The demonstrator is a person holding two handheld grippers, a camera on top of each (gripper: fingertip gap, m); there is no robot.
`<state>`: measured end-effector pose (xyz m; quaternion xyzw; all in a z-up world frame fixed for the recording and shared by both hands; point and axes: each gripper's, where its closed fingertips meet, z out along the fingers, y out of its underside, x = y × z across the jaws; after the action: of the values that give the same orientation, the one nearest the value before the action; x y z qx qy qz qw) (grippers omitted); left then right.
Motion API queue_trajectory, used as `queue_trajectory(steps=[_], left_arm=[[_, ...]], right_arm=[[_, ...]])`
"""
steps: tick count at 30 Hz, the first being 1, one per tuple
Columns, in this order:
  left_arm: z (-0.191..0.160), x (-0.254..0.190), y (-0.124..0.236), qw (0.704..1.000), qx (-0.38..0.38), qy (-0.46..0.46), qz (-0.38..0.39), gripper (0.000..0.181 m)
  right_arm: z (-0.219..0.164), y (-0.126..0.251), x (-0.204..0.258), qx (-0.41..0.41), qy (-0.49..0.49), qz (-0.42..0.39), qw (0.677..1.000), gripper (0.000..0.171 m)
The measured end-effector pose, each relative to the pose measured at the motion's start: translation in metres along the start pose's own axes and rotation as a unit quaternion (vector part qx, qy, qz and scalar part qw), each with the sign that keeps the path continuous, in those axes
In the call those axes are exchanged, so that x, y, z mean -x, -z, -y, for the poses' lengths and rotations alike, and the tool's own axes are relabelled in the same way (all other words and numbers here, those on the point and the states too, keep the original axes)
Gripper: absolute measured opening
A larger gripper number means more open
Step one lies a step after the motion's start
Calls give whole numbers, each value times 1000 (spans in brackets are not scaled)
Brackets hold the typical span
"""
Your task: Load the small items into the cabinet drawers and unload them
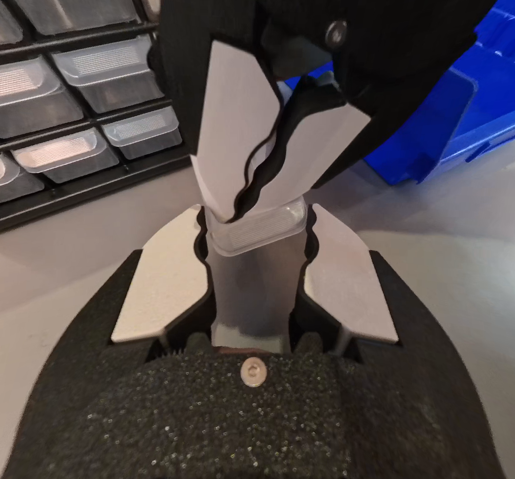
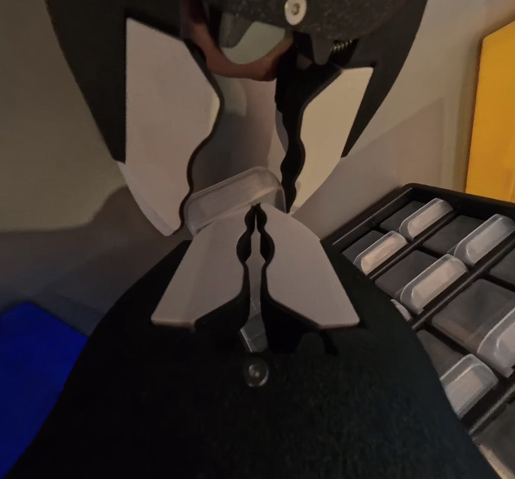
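My left gripper (image 1: 257, 208) is shut on a clear plastic drawer (image 1: 259, 235), one pad on each side wall, and holds it off the table with its ribbed handle pointing away from me. My right gripper (image 1: 230, 218) comes in from above, shut, with its tips at the left end of the handle's rim. In the right wrist view my right gripper (image 2: 257, 207) is shut with its tips against the drawer's handle (image 2: 237, 196), and the left gripper's fingers (image 2: 167, 187) clasp the drawer from the far side. The drawer's inside is hidden.
The black cabinet (image 1: 92, 123) with several clear drawers lies to the left; it shows at the right in the right wrist view (image 2: 370, 279). A blue bin (image 1: 451, 131) stands to the right. The table (image 1: 69, 265) is grey. A yellow panel (image 2: 496, 109) stands behind. The tips of both grippers are at nearly the same place.
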<state>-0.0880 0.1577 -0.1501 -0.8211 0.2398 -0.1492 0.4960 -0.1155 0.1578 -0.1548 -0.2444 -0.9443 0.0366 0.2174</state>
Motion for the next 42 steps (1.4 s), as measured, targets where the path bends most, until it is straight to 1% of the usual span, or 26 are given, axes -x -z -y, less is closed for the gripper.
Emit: queue_trajectory(steps=[6,10,13,16,19,20,23,26,28,30,32,33,34,36,38,39,41,42], left_arm=[[-4,-1,-2,1000,14,-1,-10,67],[-15,-5,-7,998,56,-1,-20,65],[-12,-4,-5,999,43,11,-27,65],[-11,-5,-4,999,39,6,-25,64],[-5,-4,0,999,17,7,-28,64],[-2,-4,1,1000,4,3,-27,64],[3,-4,4,999,-9,9,-30,64],[2,-3,4,999,-9,14,-31,63],[2,-3,4,999,-10,12,-29,63],[3,-2,4,999,-11,13,-27,63],[4,-2,5,999,-16,16,-28,64],[4,-2,5,999,-16,16,-27,64],[4,-2,4,999,-15,16,-26,64],[3,0,4,999,-11,19,-25,63],[4,0,5,999,-17,21,-25,63],[4,0,5,999,-16,19,-24,63],[3,-1,4,1000,-14,16,-22,63],[4,-1,4,999,-15,17,-22,63]], right_arm=[[-4,-8,5,13,10,5,1000,0],[-10,-24,16,33,27,16,999,0],[-9,-21,13,24,14,16,999,0],[-11,-20,11,33,16,5,999,0],[-33,-12,0,105,10,-31,994,0],[-35,-7,-2,109,8,-38,993,0],[-33,7,-9,88,-28,-66,993,0],[-41,26,-16,67,-89,-100,989,0],[-44,33,-18,47,-142,-107,983,0],[-40,30,-15,17,-225,-81,971,3],[-38,23,-16,12,-325,-49,944,21],[-36,20,-15,11,-366,-33,930,26],[-34,16,-14,9,-401,-15,916,37],[-35,14,-12,28,-443,-4,896,41],[-34,12,-10,39,-476,7,879,53],[-30,10,-7,37,-500,24,865,57],[-27,7,-5,38,-539,40,840,57],[-30,6,-6,49,-556,35,829,52]])
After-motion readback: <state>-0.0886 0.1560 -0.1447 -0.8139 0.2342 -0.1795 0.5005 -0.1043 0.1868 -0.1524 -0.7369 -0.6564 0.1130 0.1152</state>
